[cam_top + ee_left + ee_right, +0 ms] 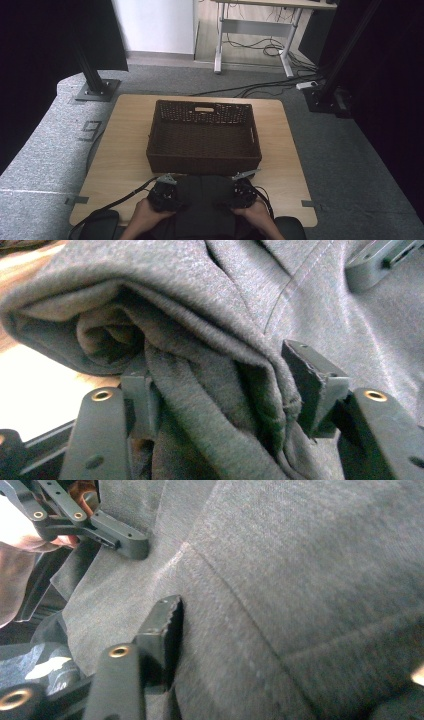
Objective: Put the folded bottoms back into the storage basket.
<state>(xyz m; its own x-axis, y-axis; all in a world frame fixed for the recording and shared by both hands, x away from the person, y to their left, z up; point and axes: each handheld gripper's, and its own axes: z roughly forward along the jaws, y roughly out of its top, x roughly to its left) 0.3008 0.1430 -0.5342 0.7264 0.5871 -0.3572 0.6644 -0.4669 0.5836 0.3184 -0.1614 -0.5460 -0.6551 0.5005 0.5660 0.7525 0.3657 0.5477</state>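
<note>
1. Both hands enter the high view from 6 o'clock: the left hand [145, 212] holds the left gripper [165, 192], the right hand [257, 212] the right gripper [242, 192].
2. The dark grey garment [202, 200] lies at the worktop's [120, 150] 6 o'clock edge, between the grippers.
3. The left gripper's jaws clamp a thick rolled fold of soft, fleecy cloth [210, 390].
4. The right gripper's near jaw presses the seamed fabric [300, 580]; whether it grips cannot be told.
5. A brown woven rectangular basket [202, 162] sits at 12 o'clock, just beyond the garment.
</note>
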